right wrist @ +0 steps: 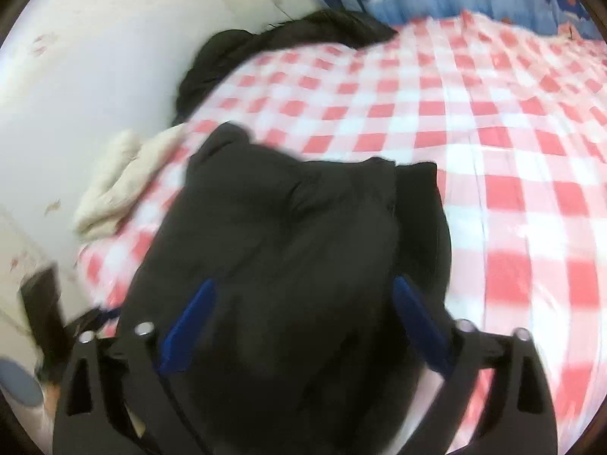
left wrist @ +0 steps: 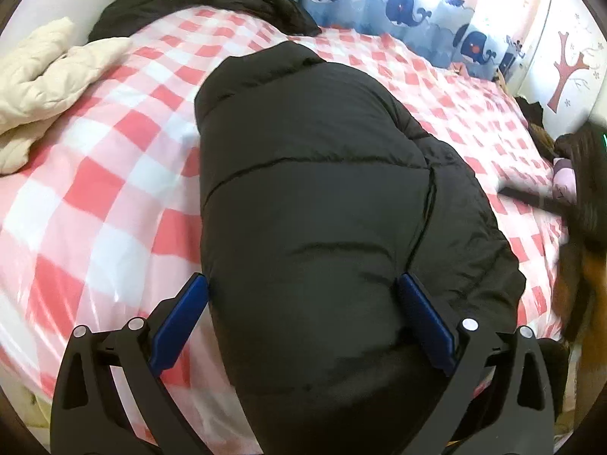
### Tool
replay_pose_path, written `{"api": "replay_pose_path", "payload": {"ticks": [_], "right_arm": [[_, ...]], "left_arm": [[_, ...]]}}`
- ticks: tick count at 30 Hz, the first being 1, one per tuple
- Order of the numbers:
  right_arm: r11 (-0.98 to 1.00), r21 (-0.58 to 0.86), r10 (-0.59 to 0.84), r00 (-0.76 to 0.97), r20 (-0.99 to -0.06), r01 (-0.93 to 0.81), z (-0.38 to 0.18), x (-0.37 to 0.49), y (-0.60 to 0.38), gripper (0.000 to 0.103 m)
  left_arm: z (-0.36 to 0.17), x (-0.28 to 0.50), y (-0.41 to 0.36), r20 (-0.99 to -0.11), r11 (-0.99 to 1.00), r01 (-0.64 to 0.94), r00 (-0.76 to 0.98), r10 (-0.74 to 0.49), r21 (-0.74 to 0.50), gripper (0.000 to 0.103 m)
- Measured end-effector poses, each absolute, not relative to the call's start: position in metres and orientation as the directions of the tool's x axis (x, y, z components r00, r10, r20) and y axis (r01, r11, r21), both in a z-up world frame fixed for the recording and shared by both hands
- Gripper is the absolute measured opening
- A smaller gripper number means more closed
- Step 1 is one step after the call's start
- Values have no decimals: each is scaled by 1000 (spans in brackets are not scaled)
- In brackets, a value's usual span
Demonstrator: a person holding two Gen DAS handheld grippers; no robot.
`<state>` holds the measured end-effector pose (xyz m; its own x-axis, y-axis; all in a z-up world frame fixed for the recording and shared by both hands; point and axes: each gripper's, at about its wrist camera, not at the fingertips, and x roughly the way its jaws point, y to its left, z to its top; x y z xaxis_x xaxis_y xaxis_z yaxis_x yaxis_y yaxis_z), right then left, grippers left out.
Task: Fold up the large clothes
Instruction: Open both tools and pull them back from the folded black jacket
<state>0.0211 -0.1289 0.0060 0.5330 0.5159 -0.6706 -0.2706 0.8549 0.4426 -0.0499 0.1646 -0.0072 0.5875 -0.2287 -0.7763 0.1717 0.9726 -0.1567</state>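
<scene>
The left gripper [left wrist: 302, 284] is spread wide, nothing clamped, with the folded black quilted puffer jacket [left wrist: 322, 189] bulging between and ahead of its blue pads. The right gripper [right wrist: 303, 290] is likewise spread wide over the same jacket [right wrist: 296, 246]. A cream padded garment [left wrist: 45, 87] is seen ahead-left on the red-and-white checked bedcover [left wrist: 114, 189]

The black puffer jacket [left wrist: 322, 204] runs off the frame's bottom edge in both views; the right wrist view is motion-blurred, and a dark blurred shape [left wrist: 580, 197] sits unidentifiable at the left view's right edge.
</scene>
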Motion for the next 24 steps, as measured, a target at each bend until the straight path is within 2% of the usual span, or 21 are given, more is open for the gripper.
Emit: {"api": "replay_pose_path", "payload": {"ticks": [2, 3, 5, 6, 10, 14, 16, 20, 24], "right_arm": [[894, 362, 447, 484, -752, -263, -17, 6, -116, 95], [918, 295, 385, 411, -827, -266, -47, 3, -105, 96], [884, 412, 465, 341, -817, -219, -84, 6, -112, 96], [879, 442, 477, 334, -813, -178, -83, 2, -124, 96], [909, 372, 415, 475, -776, -187, -34, -24, -128, 96], [975, 213, 210, 557, -804, -60, -5, -65, -125, 96], [985, 170, 158, 576, -802, -34, 0, -82, -119, 96], [988, 141, 154, 585, -796, -69, 4, -131, -112, 96], [994, 53, 98, 609, -787, -92, 17, -132, -97, 96]], "left_arm": [[-9, -53, 164, -780, 972, 154, 581, -233, -176, 95], [-12, -51, 162, -790, 972, 152, 567, -233, -177, 95], [-13, -51, 157, -805, 977, 148, 554, -211, -154, 95], [-10, -54, 157, -807, 981, 124, 557, -193, -150, 95], [-1, -69, 156, -803, 982, 107, 566, -188, -155, 95], [5, -88, 158, -792, 983, 46, 585, -172, -179, 95], [7, -98, 156, -789, 982, 26, 591, -168, -189, 95], [17, -125, 150, -782, 986, 22, 607, -143, -163, 95], [33, -142, 146, -770, 995, 12, 632, -87, -103, 95]]}}
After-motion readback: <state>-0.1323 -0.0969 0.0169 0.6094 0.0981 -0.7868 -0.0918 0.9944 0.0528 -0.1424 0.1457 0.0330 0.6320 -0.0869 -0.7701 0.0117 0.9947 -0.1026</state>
